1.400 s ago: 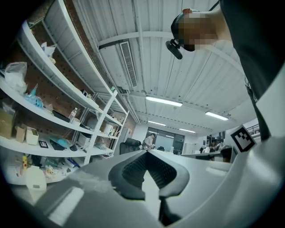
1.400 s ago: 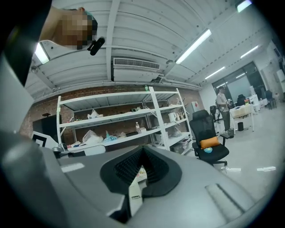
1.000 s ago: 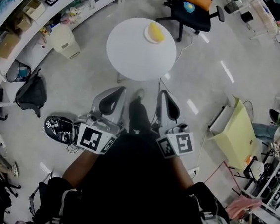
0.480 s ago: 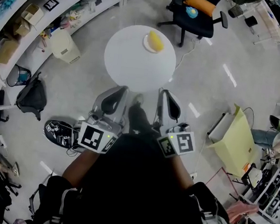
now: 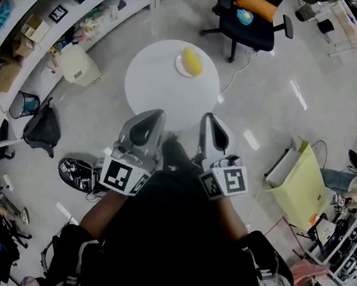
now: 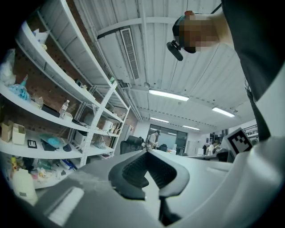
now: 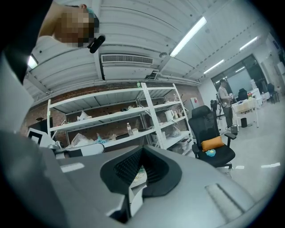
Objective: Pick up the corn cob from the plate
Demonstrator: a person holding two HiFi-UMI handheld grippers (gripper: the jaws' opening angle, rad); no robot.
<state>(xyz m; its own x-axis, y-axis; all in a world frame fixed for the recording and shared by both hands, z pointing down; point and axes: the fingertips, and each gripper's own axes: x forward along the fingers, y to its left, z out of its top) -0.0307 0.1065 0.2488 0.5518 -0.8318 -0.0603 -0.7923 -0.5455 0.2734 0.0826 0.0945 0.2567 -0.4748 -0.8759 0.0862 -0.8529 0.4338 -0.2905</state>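
The yellow corn cob (image 5: pixel 191 61) lies on a small white plate (image 5: pixel 179 65) at the far right part of a round white table (image 5: pixel 156 86). Both grippers are held side by side close to the person's body and point level toward the table. The left gripper (image 5: pixel 154 115) has its tips at the table's near edge, jaws together and empty. The right gripper (image 5: pixel 208 118) stands beside it, also shut on nothing. In the left gripper view the left gripper (image 6: pixel 149 167) shows only shelves and a far room beyond it. The right gripper (image 7: pixel 140 171) faces shelving and a chair.
A black office chair (image 5: pixel 249 16) with an orange cushion stands beyond the table. White shelves (image 5: pixel 45 23) curve along the left, with a white bin (image 5: pixel 79 65) and a black backpack (image 5: pixel 41 125) on the floor. A yellow bag (image 5: pixel 302 174) sits at the right.
The table with the plate and corn cob has drawn nearer, sliding down the head view toward the grippers. Both grippers keep their pose and stay shut.
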